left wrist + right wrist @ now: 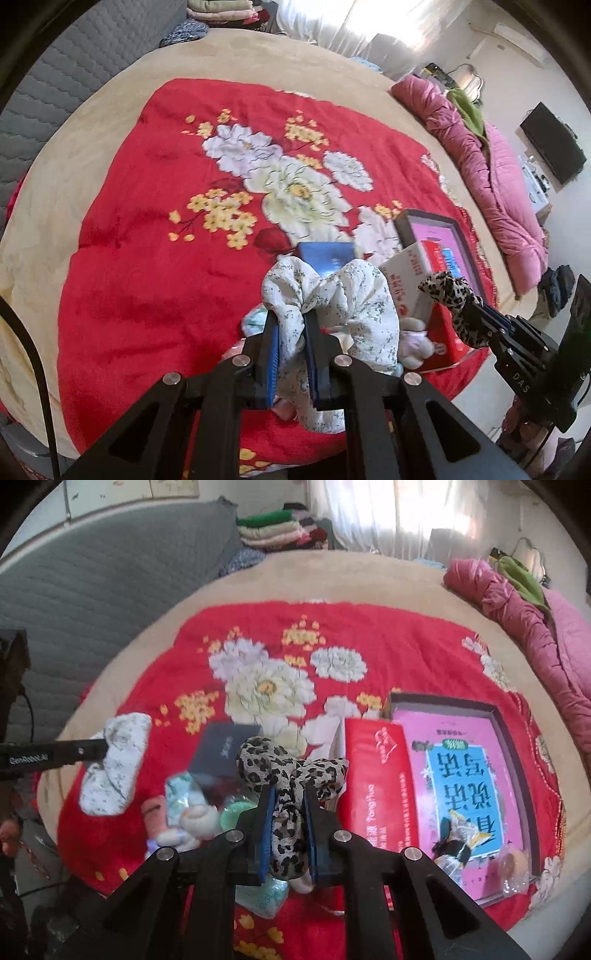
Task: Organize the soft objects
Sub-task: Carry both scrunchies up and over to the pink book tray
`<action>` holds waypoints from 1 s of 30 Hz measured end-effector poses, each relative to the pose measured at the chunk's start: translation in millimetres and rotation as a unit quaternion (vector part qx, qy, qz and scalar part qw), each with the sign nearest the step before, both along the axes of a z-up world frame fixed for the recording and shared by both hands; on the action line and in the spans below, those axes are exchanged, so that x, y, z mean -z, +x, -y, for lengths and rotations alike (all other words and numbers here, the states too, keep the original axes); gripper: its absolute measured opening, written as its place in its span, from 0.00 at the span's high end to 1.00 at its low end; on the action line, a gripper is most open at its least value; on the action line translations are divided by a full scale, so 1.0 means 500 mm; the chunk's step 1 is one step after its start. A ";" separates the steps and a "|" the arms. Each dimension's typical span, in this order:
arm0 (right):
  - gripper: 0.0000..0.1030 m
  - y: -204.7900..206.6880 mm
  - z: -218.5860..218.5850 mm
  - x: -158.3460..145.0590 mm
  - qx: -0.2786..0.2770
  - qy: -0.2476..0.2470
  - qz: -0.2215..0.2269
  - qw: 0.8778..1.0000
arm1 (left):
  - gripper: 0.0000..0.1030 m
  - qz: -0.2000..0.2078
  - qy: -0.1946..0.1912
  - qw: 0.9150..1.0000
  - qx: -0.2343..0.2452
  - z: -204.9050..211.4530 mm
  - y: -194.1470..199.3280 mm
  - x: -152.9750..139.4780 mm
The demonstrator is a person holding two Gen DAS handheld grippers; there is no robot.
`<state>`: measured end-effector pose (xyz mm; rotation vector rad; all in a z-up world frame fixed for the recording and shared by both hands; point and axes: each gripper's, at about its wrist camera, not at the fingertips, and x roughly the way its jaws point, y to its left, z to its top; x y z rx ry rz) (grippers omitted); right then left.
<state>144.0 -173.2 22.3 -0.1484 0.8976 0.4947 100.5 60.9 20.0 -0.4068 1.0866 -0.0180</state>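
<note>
A red plush blanket with white and yellow flowers (155, 229) covers the bed. On it lies a shallow grey box with a pink printed inside (495, 716). Above the blanket, the left gripper (291, 321) is clamped on a white floral cloth (354, 295), and the right gripper (288, 797) on a leopard-print cloth (266, 757).

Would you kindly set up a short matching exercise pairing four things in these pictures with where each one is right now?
Things:
1. white floral cloth
2. leopard-print cloth
3. pink quilt
4. folded clothes stack

Places:
A. bunched along the bed's right edge
B. clamped in the right claw
C. piled at the far end of the bed
D. clamped in the left claw

Pairs: 1-D, 2-B, 3-A, 4-C
</note>
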 end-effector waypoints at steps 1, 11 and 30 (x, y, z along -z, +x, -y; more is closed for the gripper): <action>0.85 -0.001 0.005 -0.009 0.001 0.006 0.001 1.000 | 0.87 0.002 0.001 1.000 0.001 0.007 -0.001 -0.008; 0.85 -0.010 0.076 -0.077 0.034 0.049 0.036 0.998 | 0.87 0.019 0.005 0.999 0.033 0.088 0.006 -0.062; 0.85 -0.029 0.291 -0.153 0.132 0.081 0.076 0.985 | 0.87 0.053 0.001 0.990 0.129 0.306 0.074 -0.146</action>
